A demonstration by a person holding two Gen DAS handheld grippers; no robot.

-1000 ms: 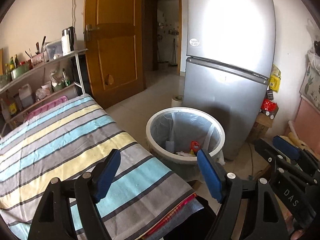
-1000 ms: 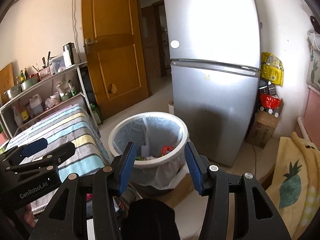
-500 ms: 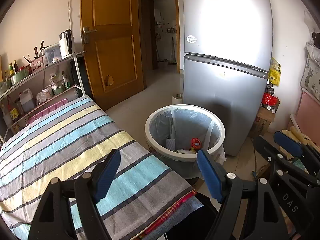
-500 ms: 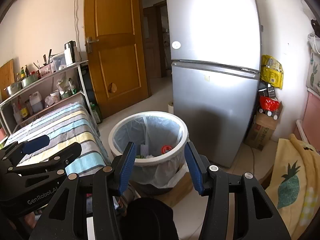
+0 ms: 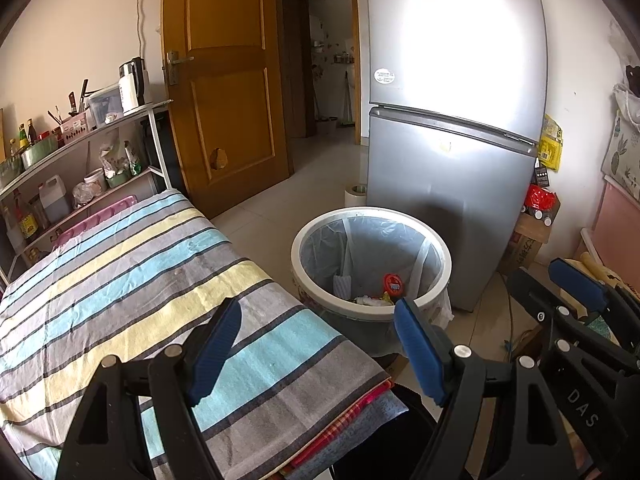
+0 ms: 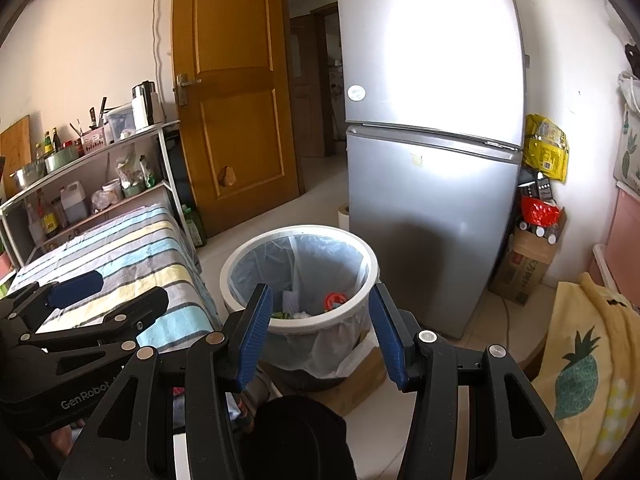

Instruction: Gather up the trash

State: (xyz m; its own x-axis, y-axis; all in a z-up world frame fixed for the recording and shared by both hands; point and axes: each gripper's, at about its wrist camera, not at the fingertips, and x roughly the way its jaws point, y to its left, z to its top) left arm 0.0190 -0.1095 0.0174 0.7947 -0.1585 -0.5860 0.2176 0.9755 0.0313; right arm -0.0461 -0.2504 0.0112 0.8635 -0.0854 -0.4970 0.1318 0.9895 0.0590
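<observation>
A white-rimmed trash bin (image 5: 297, 258) lined with a clear bag stands on the floor beside the striped table. It holds trash: a red round piece (image 5: 394, 284), white scraps and a green bit. My left gripper (image 5: 316, 346) hovers above the table's near corner, open, with nothing between its blue pads. In the right wrist view the same bin (image 6: 229, 276) lies straight ahead, with the red piece (image 6: 335, 301) inside. My right gripper (image 6: 322, 336) is open and empty in front of the bin. Each gripper shows at the edge of the other's view: the right gripper (image 5: 550, 292), the left gripper (image 6: 116, 296).
A table under a striped cloth (image 5: 120, 280) fills the left. A silver fridge (image 5: 452, 160) stands right behind the bin, a wooden door (image 5: 228, 100) and doorway beyond. A cluttered shelf (image 5: 80, 136) lines the left wall. A cardboard box (image 6: 524, 268) and a yellow pineapple blanket (image 6: 588, 360) lie to the right.
The left wrist view has levelled out slightly. Both grippers stay equally wide apart, and nothing was picked up or let go.
</observation>
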